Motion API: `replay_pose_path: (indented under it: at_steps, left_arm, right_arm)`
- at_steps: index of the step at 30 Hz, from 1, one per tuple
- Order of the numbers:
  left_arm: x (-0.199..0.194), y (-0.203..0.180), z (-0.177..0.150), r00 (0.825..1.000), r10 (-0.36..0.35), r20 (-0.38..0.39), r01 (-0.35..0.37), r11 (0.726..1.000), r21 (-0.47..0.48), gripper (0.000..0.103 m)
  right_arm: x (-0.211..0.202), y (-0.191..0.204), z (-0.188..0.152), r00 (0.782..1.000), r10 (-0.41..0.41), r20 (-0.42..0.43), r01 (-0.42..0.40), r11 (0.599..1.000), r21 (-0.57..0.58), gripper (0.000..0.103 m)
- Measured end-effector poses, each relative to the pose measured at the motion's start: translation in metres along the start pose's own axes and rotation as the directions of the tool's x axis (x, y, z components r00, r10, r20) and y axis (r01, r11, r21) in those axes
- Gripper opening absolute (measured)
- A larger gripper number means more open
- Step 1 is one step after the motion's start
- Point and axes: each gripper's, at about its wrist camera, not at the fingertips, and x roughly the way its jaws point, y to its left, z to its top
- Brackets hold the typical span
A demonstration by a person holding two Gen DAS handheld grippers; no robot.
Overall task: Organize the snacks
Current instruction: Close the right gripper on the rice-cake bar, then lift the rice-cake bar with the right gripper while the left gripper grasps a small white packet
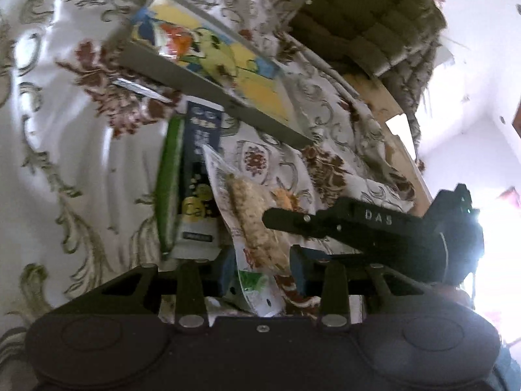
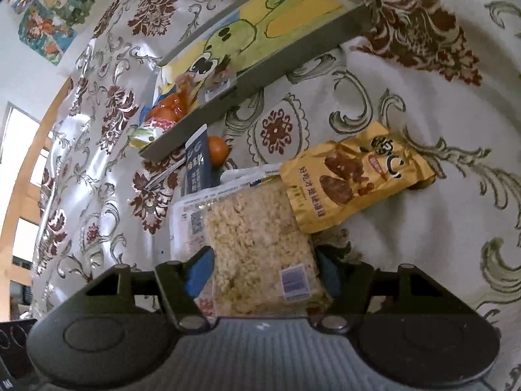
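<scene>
A clear packet of rice-crisp snack (image 2: 260,238) lies between the jaws of my right gripper (image 2: 260,273), which are closed against its sides. The same packet shows edge-on in the left wrist view (image 1: 250,224), between the pads of my left gripper (image 1: 262,270), which look wider than the packet. The right gripper's black finger (image 1: 293,220) touches it there. A grey tray (image 2: 260,78) with a cartoon print holds an orange-sauce packet (image 2: 172,106). A yellow snack bag (image 2: 355,176) lies beside the rice packet.
A dark blue carton (image 1: 198,176) with a green side lies on the floral tablecloth (image 1: 65,130) near the tray (image 1: 211,91). A small orange fruit (image 2: 217,150) sits by the carton (image 2: 197,166). A cushioned chair (image 1: 374,22) stands beyond the table edge.
</scene>
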Motion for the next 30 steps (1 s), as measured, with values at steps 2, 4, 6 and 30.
replay_pose_path:
  at_steps: [2, 4, 6, 30]
  left_arm:
    - [0.004, -0.005, 0.0, 1.0, -0.016, 0.001, 0.016, 0.999, 0.028, 0.038]
    - [0.008, -0.011, 0.0, 1.0, -0.013, 0.004, 0.012, 0.997, 0.073, 0.038]
    - [0.014, -0.013, -0.001, 1.0, -0.003, 0.013, 0.001, 0.995, 0.103, 0.038]
    - [0.033, -0.008, 0.001, 0.995, 0.095, 0.015, -0.096, 0.989, 0.111, 0.009]
  right_arm:
    - [-0.001, -0.006, 0.002, 1.0, 0.024, 0.003, -0.024, 0.999, 0.045, 0.071]
    - [-0.002, -0.013, 0.004, 0.999, 0.045, 0.006, -0.045, 0.995, 0.088, 0.071]
    - [-0.001, -0.02, 0.005, 0.998, 0.069, 0.004, -0.069, 0.989, 0.132, 0.071]
    - [-0.004, -0.023, 0.019, 0.988, -0.131, 0.08, 0.126, 0.99, 0.067, 0.063]
